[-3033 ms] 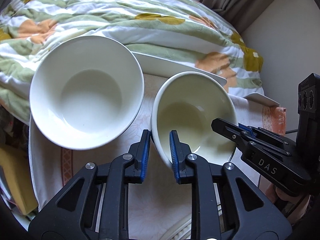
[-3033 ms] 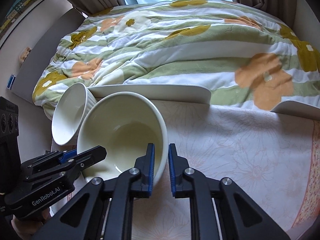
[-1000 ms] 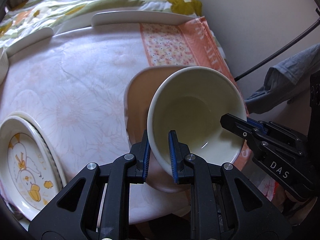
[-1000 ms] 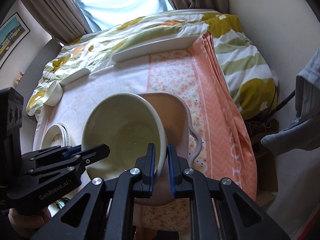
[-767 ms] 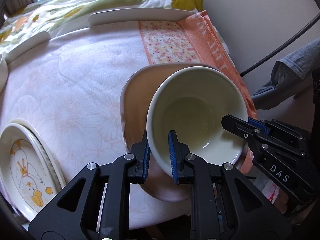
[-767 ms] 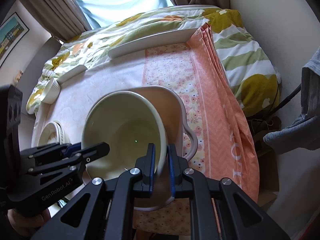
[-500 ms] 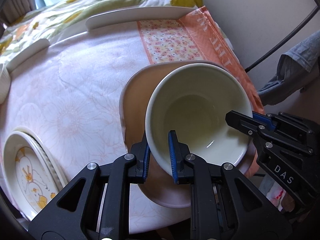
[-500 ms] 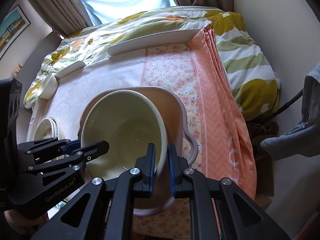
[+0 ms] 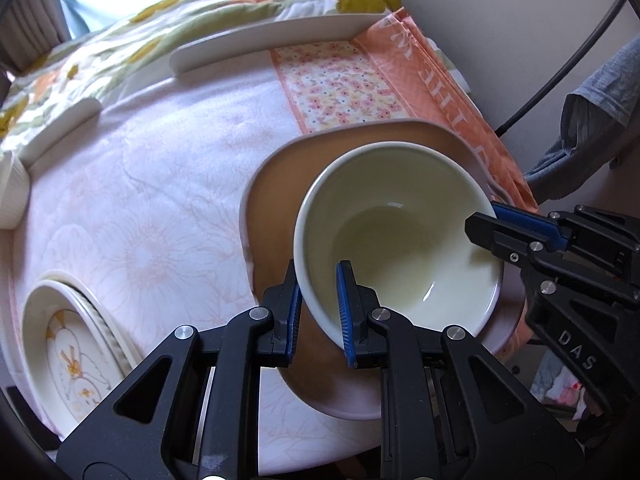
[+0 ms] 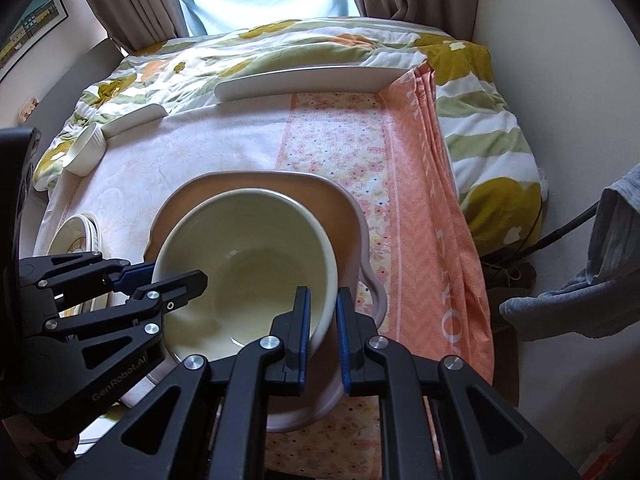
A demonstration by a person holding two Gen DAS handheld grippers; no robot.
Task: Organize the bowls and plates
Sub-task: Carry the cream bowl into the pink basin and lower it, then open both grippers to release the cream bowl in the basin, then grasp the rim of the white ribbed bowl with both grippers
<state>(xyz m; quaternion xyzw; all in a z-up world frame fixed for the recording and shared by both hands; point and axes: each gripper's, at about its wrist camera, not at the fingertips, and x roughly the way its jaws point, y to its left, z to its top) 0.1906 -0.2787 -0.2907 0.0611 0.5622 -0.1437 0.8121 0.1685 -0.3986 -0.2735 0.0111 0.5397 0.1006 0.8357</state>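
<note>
A cream bowl (image 9: 400, 248) is held by both grippers over a beige tray-like plate with a handle (image 9: 276, 184). My left gripper (image 9: 318, 304) is shut on the bowl's near-left rim. My right gripper (image 10: 322, 322) is shut on its right rim. The bowl (image 10: 244, 264) sits low inside the beige plate (image 10: 344, 208); contact with it cannot be told. A stack of duck-pattern plates (image 9: 72, 352) lies at the table's left edge and shows in the right wrist view (image 10: 80, 236). A small white ribbed bowl (image 10: 86, 148) stands at the far left.
A long white plate (image 10: 308, 78) and a smaller white plate (image 10: 136, 120) lie at the table's far edge against a flowered duvet (image 10: 280, 44). An orange cloth (image 10: 432, 208) hangs over the right side. A wall and a cable (image 9: 560, 68) are to the right.
Both grippers carried the bowl from beside the large white bowl across the table to the beige plate, and over the last second lowered it into that plate.
</note>
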